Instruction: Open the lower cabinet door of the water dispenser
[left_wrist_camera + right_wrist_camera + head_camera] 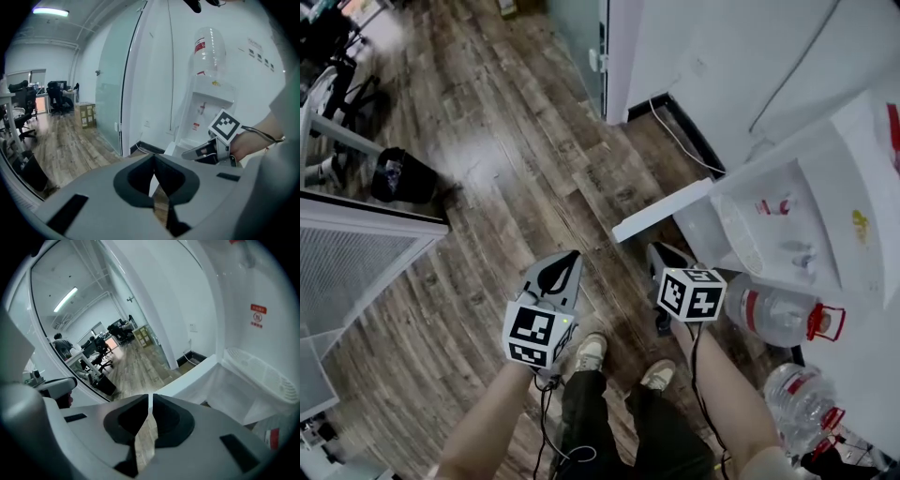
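I have the door of the dispenser standing open. In the head view it is a plain white slab seen edge-on from above, running from the middle of the frame up and right to the white body at the right edge. In the right gripper view its top edge crosses the middle of the frame as a flat white band, with the pale inner walls of the cabinet behind it at the right. No handle shows on it from here.

The left claw sits lower center in the head view, over the wood floor and left of the door's free end. In its own view the left claw has its tips together with nothing between them.

The right claw is just below the door's free end. In its own view the right claw shows only a thin slit between the jaws, also with nothing in them.

A perforated tray sits above the cabinet. 2 bottles lie on the floor at the lower right, and 1 more stands on top of the dispenser.
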`<state>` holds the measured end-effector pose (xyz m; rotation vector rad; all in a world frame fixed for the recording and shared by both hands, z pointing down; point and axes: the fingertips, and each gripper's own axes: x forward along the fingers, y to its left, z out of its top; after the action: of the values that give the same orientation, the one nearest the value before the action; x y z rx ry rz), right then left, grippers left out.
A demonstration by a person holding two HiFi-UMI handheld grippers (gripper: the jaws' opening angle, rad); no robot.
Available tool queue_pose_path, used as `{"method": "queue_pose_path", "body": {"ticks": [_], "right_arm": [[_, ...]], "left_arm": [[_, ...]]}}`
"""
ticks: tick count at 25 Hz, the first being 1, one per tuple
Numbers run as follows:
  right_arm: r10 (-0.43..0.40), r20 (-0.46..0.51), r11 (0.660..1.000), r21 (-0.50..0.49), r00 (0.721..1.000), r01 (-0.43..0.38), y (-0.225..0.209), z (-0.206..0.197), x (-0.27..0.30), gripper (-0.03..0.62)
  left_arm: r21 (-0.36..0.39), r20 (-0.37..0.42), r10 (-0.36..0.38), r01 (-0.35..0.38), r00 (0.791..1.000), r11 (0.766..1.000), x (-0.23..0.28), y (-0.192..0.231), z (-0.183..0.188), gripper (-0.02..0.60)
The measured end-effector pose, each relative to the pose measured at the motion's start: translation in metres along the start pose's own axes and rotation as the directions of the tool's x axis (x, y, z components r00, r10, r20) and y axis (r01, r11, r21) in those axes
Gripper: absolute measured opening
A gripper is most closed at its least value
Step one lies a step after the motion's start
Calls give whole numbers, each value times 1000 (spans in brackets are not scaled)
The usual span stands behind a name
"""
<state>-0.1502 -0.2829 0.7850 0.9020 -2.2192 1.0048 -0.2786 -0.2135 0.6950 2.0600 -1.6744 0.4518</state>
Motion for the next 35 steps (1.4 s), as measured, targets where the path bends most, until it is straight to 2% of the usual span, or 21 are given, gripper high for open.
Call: {"method": "queue_pose_path", "body": {"ticks": [8,15,20,24,31,35], "right_arm": [[-5,79,998,-58,997,9,22,75,-99,35],[22,188,994,-110,982,-1,55,121,-197,18],[44,247,991,-130,968,-12,84,145,-270,15],[63,288,986,-168,956,-14,100,160,-328,15],[144,403,976,-207,904,-64,130,195,-426,8],[137,460,971,-236,877,-28,140,218,-480,8]], "left_arm": [[45,27,-26,25,999,999,-32,-34,74,6],[57,49,-52,49,997,997,-65,-69,127,6],[147,53,-97,88,994,985,-100,-104,170,6],[179,58,-129,117,990,977,-124,-135,205,6],[267,106,-172,139,979,954,-165,-176,279,6],[295,157,-198,145,968,944,-191,-197,327,6]]}}
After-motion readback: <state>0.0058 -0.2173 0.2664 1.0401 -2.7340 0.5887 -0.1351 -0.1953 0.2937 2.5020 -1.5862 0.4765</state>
